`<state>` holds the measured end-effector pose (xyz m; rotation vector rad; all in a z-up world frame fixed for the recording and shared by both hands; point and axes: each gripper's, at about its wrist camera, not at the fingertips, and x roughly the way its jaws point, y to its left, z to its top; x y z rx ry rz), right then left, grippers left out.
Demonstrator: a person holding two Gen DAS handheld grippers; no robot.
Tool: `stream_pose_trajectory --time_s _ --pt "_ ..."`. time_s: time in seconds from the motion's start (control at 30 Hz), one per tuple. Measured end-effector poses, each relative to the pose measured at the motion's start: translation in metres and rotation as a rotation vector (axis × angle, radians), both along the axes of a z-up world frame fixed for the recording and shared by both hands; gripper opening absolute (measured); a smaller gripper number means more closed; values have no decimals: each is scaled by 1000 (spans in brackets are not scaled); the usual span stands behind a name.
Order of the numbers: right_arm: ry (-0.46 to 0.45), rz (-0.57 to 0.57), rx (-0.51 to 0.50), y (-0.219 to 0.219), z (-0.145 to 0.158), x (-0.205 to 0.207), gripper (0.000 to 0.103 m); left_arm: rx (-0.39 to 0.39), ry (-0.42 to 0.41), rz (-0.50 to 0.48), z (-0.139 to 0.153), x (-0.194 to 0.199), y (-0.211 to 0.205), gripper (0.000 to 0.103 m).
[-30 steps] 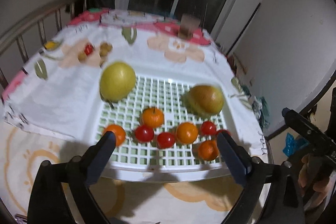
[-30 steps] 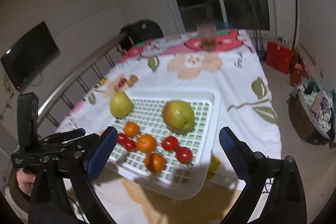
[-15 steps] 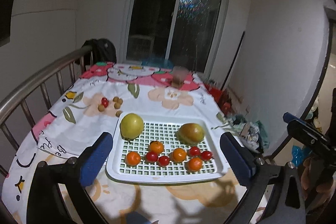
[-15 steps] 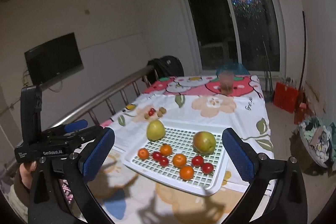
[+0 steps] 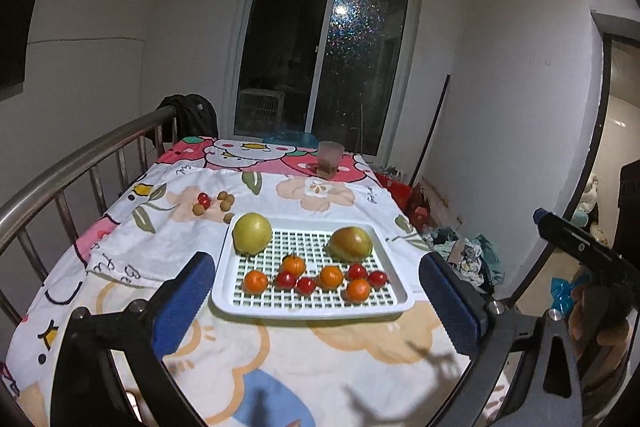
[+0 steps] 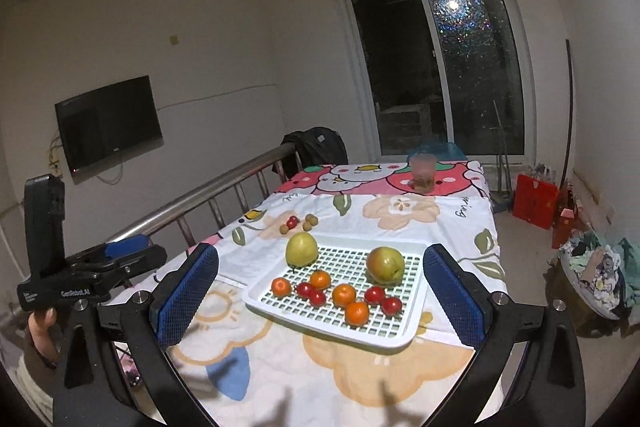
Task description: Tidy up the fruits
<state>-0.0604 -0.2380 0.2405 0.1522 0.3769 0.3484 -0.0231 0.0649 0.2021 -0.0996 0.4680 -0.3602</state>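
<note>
While both pairs of fingers stood wide and empty short of the white lattice tray [image 5: 310, 309], the left gripper [image 5: 316, 287] and right gripper [image 6: 320, 281] seemed held back, probably to survey the fruit. Inside the tray, a smooth yellow-green pear [image 5: 252, 233] and a blushed pear [image 5: 351, 243] sat behind round glossy tomatoes [image 5: 306, 285] and oranges [image 5: 331, 275]. Beyond its far-left corner, small brown fruits [image 5: 226, 201] lay loose on the patterned cloth [image 5: 280, 367].

Cloth-covered table [image 5: 280, 367] bears white tray [image 5: 394, 307], cup [image 5: 330, 159], loose fruits [image 5: 214, 203].
</note>
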Motion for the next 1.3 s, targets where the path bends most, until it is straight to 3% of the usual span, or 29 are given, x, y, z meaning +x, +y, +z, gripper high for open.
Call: stream_pose_trajectory --time_s 0.2,0.47,0.9,1.3 --pt "-9 -14 -32 4 -18 -19 103 27 15 -17 -20 -14 -4 103" --pt "44 -13 -93 16 -56 -21 103 66 52 -30 -52 -21 -17 103" --pt "164 -28 -120 25 -110 -8 103 78 169 0 -109 -4 -27 103" --pt "274 -46 -112 28 -147 14 103 134 230 7 -138 14 -40 103"
